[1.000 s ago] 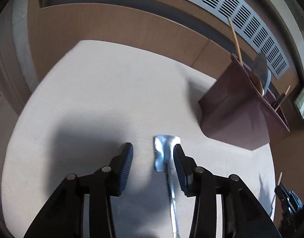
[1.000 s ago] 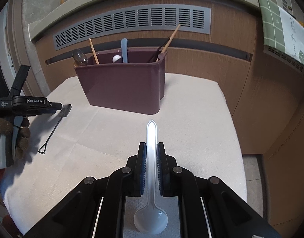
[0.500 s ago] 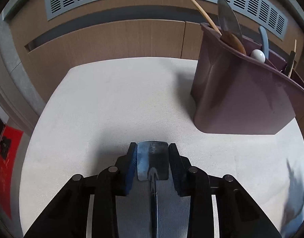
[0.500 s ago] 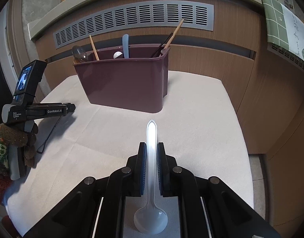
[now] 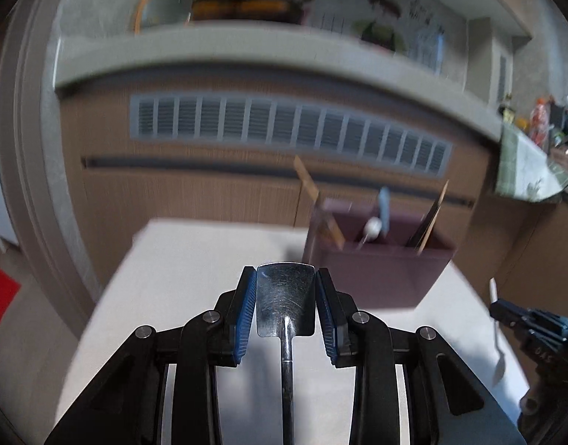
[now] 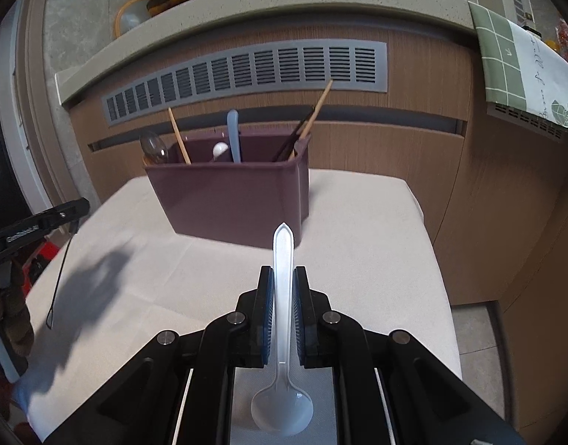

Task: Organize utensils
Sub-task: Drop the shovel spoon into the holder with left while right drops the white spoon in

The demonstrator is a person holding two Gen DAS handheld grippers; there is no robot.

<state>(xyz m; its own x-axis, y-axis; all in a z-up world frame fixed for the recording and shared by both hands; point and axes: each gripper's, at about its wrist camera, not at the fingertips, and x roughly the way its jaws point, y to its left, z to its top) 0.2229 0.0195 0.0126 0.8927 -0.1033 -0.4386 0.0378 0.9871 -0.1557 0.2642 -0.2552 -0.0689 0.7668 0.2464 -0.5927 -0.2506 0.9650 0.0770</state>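
Metal spatula-head utensil clamped by its flat head in left tongs, lifted above table. White plastic spoon gripped in right tongs, w/ maroon utensil caddy just ahead.

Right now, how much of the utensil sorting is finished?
Done: chopsticks, spoons and a blue utensil stand in the maroon caddy. In hand: the left gripper grips a metal spatula; the right gripper grips a white plastic spoon. Left: both must still go into the caddy.
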